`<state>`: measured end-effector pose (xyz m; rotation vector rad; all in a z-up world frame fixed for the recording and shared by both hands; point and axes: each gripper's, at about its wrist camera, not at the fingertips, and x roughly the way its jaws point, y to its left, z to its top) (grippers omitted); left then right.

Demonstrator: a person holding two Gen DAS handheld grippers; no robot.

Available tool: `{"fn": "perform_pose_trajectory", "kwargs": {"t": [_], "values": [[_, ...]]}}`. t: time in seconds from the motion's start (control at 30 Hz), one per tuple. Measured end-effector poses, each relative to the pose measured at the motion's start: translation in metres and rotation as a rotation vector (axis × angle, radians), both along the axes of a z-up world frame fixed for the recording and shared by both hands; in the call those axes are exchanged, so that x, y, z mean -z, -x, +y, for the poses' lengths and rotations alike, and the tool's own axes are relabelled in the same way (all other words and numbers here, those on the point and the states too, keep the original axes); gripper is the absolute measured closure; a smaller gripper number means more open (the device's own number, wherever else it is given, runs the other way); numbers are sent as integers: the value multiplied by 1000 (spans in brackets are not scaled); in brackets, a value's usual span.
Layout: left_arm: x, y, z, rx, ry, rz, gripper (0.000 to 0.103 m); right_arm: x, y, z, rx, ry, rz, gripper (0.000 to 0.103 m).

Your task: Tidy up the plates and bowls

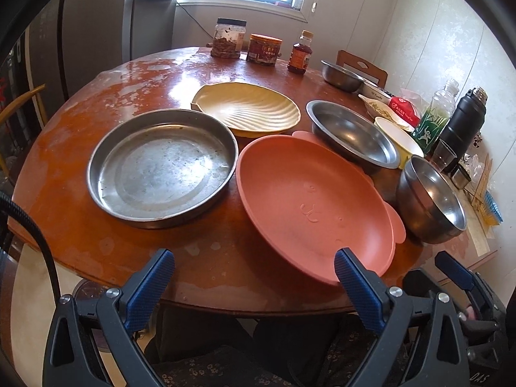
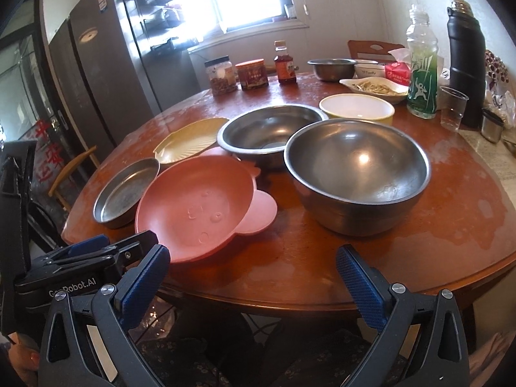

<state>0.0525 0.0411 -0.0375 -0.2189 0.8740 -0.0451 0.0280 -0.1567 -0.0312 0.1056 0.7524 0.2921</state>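
Note:
On the round wooden table point(image 1: 80, 219) lie a pink bear-shaped plate point(image 1: 309, 203), a flat steel pan point(image 1: 161, 166), a yellow shell-shaped plate point(image 1: 248, 109), a wide steel bowl point(image 1: 351, 135), a deep steel bowl point(image 1: 432, 200) and a yellow-rimmed white bowl point(image 1: 400, 137). My left gripper point(image 1: 254, 274) is open and empty at the table's near edge, its right finger just before the pink plate's rim. My right gripper point(image 2: 253, 271) is open and empty at the near edge, in front of the pink plate point(image 2: 200, 206) and the deep steel bowl point(image 2: 358, 174).
Jars and a sauce bottle point(image 1: 300, 53) stand at the far side. A small steel bowl point(image 1: 342, 75), a dish of food point(image 2: 374, 88), a green bottle point(image 2: 422, 74), a black flask point(image 2: 466, 51) and a plastic cup point(image 2: 453, 106) crowd the right side. A fridge point(image 2: 106, 64) stands left.

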Motion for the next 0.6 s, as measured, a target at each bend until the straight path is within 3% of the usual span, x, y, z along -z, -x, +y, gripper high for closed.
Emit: {"fn": "perform_pose_trajectory", "kwargs": {"t": [0.27,0.37,0.43,0.53,0.6], "values": [[1,-14,1,37,12,13,27,0,-6,3,9,-19,-6,4],[1,-18,0,44,-7,13,37,2,-11,5,4,-28,17,13],[1,-20,-2,54,-18,11,40,5,-15,10,-17,-31,38,26],[2,-22,-6,70,-30,8,51,8,-18,17,-47,-25,59,39],[2,-24,-8,82,-33,7,58,8,-20,19,-47,-18,51,43]]}}
